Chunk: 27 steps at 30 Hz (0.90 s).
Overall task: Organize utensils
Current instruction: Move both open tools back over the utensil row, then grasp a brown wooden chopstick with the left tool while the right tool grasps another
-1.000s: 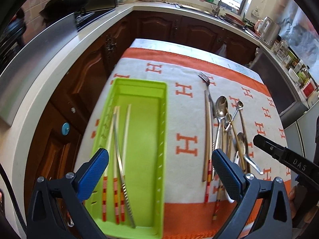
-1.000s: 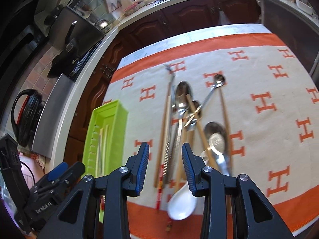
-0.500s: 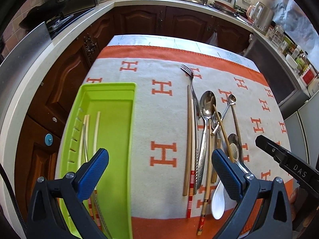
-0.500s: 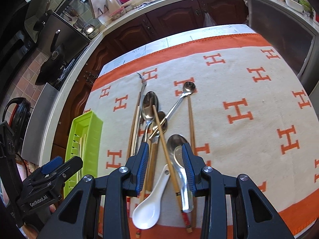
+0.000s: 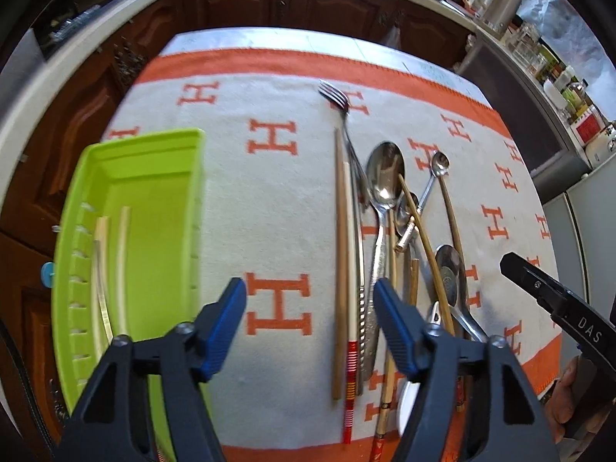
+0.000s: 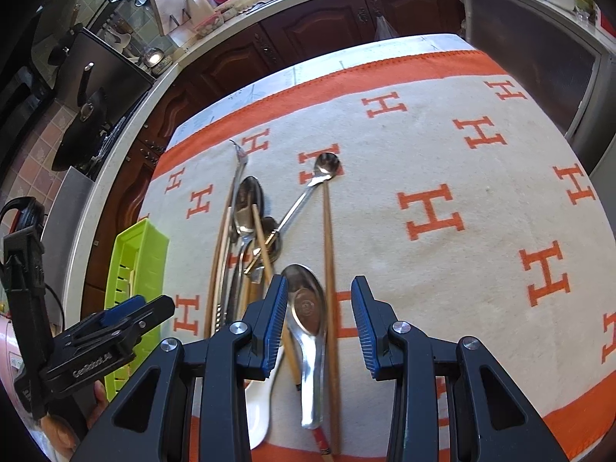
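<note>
Left gripper (image 5: pixel 310 296) nearest, fingers closing, nothing gripped, above bare cloth (image 5: pixel 269 208) beside two chopsticks (image 5: pixel 344 269). Right gripper (image 6: pixel 319 292) part open, holding nothing, poised over a steel spoon (image 6: pixel 308 308) and a wooden chopstick (image 6: pixel 329 269). Beyond, heaped on the desk: white ceramic spoon (image 6: pixel 258 412), large spoon (image 5: pixel 385 173), small spoon (image 5: pixel 440 163), fork (image 5: pixel 335 96). Off left, green tray (image 5: pixel 154 231) with pale chopsticks (image 5: pixel 122 261) inside.
</note>
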Tool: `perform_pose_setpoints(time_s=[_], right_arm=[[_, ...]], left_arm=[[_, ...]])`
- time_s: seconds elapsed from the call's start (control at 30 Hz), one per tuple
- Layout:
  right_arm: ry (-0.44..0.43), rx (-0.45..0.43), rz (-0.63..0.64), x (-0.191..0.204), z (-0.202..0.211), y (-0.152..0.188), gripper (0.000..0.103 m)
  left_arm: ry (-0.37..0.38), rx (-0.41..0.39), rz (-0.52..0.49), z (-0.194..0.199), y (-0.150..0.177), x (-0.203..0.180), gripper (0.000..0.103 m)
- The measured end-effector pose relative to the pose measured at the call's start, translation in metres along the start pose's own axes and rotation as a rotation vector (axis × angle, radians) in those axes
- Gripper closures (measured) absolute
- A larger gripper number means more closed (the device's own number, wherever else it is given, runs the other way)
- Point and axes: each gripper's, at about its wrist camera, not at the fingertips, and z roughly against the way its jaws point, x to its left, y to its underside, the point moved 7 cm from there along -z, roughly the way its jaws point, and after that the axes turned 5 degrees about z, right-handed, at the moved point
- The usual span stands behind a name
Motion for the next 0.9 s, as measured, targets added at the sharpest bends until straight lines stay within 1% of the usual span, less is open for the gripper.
perform_pose_setpoints(time_s=[0.13, 0.2, 0.3, 0.37, 0.4, 0.57, 0.77, 0.9], right_arm=[[0.004, 0.009, -0.013, -0.008, -0.007, -0.001, 0.068], [0.004, 0.013, -0.020, -0.011, -0.010, -0.001, 0.068], [0.005, 0.017, -0.025, -0.014, -0.014, -0.001, 0.068], [0.006, 0.019, -0.028, -0.015, -0.015, 0.000, 0.068], [0.006, 0.020, -0.029, -0.016, -0.016, 0.000, 0.068], [0.011, 0.027, -0.031, -0.019, -0.022, 0.000, 0.068], [0.016, 0.035, -0.036, -0.023, -0.028, 0.000, 0.068], [0.021, 0.037, -0.037, -0.026, -0.029, 0.001, 0.068]], left_arm=[[-0.004, 0.020, -0.044, -0.014, 0.000, -0.012, 0.056], [-0.010, 0.034, -0.054, -0.021, 0.001, -0.014, 0.069], [-0.019, 0.061, -0.055, -0.032, 0.003, -0.015, 0.079], [-0.034, 0.075, -0.053, -0.038, 0.005, -0.013, 0.080], [-0.024, 0.077, -0.047, -0.040, 0.005, -0.012, 0.080], [-0.041, 0.070, -0.048, -0.045, 0.003, -0.013, 0.080], [-0.108, 0.037, -0.091, -0.051, -0.005, -0.022, 0.080], [-0.124, 0.011, -0.099, -0.056, -0.014, -0.028, 0.080]])
